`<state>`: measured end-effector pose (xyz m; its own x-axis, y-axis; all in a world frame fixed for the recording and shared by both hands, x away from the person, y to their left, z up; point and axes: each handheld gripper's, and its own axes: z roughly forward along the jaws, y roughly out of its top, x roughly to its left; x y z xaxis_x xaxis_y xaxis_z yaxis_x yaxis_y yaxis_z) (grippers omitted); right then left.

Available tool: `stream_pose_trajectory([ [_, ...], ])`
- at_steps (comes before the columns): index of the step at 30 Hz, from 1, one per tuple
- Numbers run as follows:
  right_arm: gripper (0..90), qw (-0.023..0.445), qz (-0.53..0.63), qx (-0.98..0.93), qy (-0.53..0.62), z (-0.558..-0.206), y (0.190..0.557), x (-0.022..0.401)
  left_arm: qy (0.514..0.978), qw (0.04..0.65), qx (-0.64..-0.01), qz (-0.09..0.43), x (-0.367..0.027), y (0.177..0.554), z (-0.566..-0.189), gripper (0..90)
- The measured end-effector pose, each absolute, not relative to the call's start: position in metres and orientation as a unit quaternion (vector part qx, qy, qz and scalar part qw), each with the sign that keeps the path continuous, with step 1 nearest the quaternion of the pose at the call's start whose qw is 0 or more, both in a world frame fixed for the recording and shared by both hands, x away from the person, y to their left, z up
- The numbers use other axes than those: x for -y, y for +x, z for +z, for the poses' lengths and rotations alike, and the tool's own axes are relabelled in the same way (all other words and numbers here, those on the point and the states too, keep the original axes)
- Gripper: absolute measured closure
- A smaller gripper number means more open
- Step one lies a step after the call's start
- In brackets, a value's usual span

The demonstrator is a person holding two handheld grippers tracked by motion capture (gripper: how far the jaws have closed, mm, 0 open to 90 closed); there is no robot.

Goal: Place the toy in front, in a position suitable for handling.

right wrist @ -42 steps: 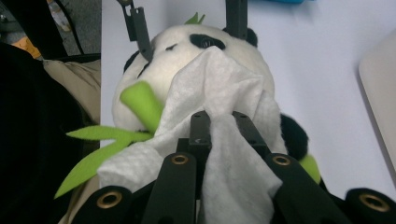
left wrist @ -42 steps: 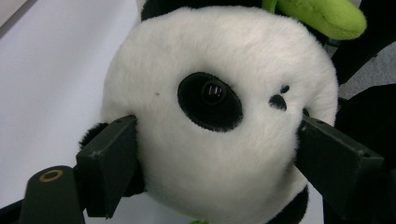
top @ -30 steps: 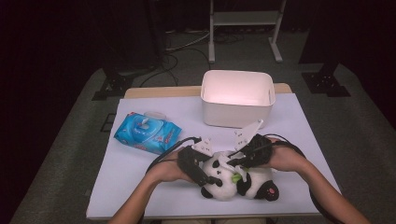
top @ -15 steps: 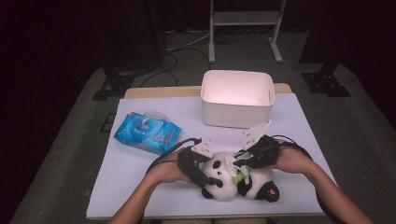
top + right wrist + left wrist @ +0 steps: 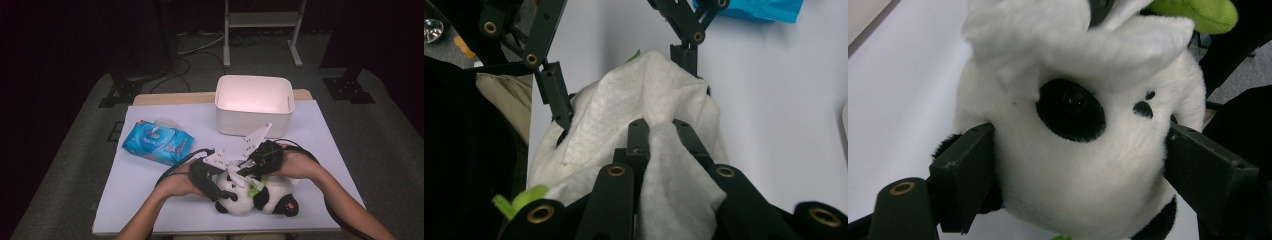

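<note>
In the lower middle of the high view my two hands meet over a panda plush (image 5: 260,197) lying on the white table (image 5: 150,190) near its front edge. My left gripper (image 5: 212,182) sits at the panda's head, my right gripper (image 5: 250,172) just above and right of it, holding a white wipe (image 5: 235,175) down on the toy.

The left gripper view gives what the high one cannot: my two black jaws stand wide and press against both sides of the panda's white head (image 5: 1078,165), its black eye patch centred in the frame, with the wipe (image 5: 1068,40) draped across the top and a green bit (image 5: 1198,12) in the upper right corner.

In the right gripper view my jaws are squeezed together on a fold of the wipe (image 5: 659,135) in the lower centre, and the left gripper's jaws flank the covered head at the upper part of the frame.

Farther up the high view, a blue wipes pack (image 5: 157,142) lies at left of centre, and a white bin (image 5: 254,105) stands beyond my hands, above centre.
</note>
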<state>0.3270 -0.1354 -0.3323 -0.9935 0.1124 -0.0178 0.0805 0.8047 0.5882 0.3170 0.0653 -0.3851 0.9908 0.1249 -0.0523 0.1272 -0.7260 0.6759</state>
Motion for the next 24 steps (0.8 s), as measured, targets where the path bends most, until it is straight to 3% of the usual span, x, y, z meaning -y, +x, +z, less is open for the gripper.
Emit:
stream_pose_trajectory([
  [24, 79.5, 0.005, 0.304, -0.953, 0.023, -0.343, 0.339, 0.092, 0.926, 0.371, -0.073, -0.007, -0.067, 0.318, -0.387, 16.2],
])
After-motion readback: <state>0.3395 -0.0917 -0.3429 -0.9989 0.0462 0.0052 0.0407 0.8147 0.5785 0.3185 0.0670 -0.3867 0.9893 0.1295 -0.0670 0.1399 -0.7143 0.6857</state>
